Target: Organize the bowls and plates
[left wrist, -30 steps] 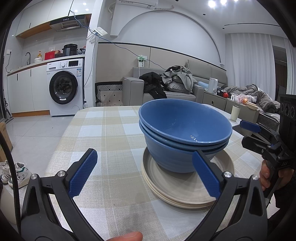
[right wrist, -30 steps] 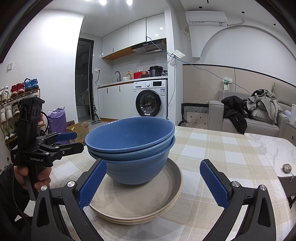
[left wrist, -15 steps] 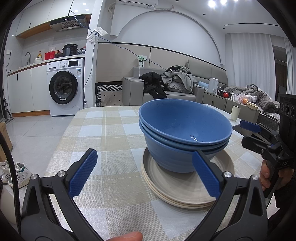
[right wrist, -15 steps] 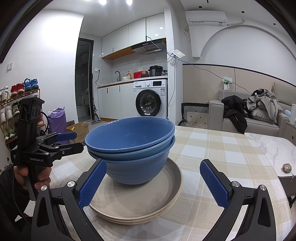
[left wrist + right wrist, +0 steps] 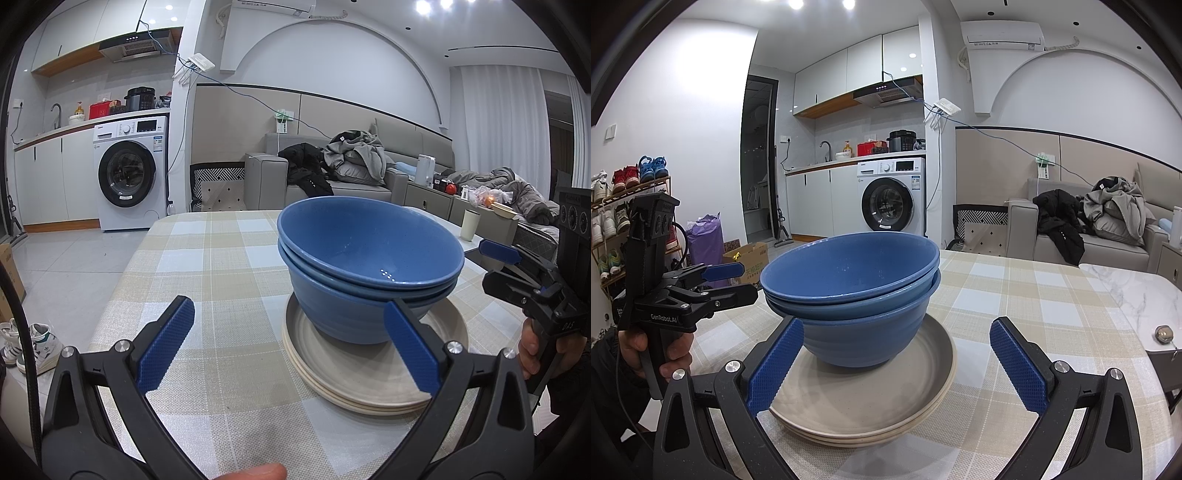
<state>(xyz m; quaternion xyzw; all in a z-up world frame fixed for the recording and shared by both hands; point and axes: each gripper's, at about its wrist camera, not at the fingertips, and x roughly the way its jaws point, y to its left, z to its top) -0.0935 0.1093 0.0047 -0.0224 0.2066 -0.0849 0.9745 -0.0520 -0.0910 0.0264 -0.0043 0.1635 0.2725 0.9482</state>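
Two wide-open, empty grippers, left gripper (image 5: 288, 347) and right gripper (image 5: 897, 365), flanking stacked bowls (image 5: 369, 266).

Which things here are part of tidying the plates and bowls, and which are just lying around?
Part of the job: stacked blue bowls; stacked beige plates; left gripper; right gripper.

Lying about: cup; small metal object.

Bright ceiling spotlights, sharp, fisheye-warped edges
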